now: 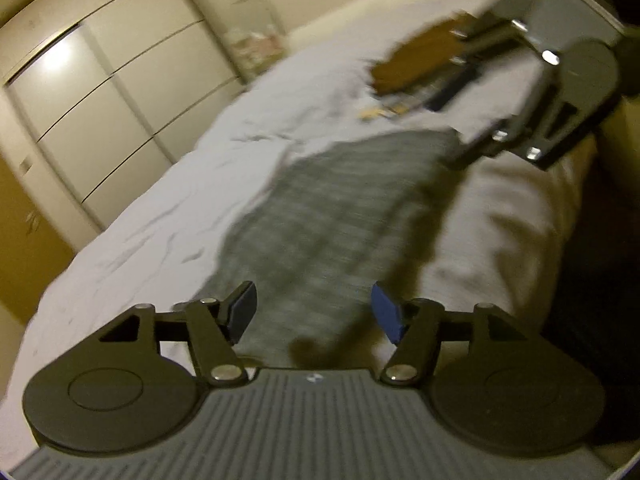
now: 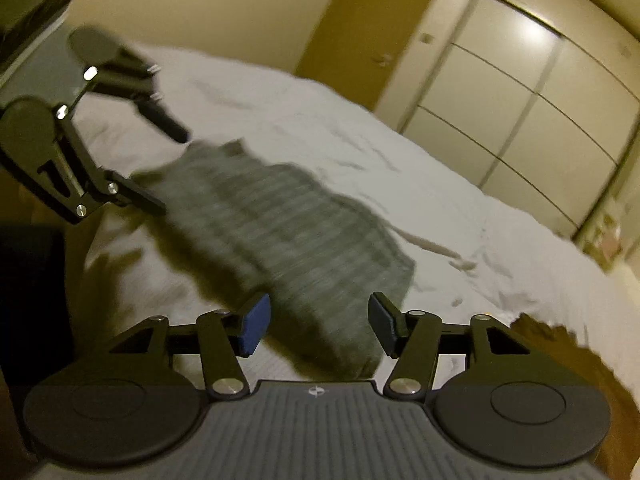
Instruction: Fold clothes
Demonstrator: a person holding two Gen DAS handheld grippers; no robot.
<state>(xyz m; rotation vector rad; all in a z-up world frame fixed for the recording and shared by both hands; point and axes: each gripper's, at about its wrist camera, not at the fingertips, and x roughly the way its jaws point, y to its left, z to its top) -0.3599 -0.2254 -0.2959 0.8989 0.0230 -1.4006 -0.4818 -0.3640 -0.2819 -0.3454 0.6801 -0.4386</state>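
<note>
The garment (image 1: 340,216) on the bed is grey with thin, paler cross stripes, blurred in both views, and it lies on a plain white sheet (image 1: 168,208). Another cloth (image 1: 416,60) farther off is brown, and the wardrobe doors (image 1: 104,92) are cream with thin dark lines across them, beside an ochre-yellow door (image 2: 372,24). The left gripper (image 1: 314,314) and the right gripper (image 2: 318,326) are black with blue pads (image 1: 386,314) and ribbed grey bodies.

Left gripper (image 1: 314,312), right gripper (image 2: 316,322): black linkage arms, silver pivot screws, blue finger pads, round side discs, ribbed grey body.
</note>
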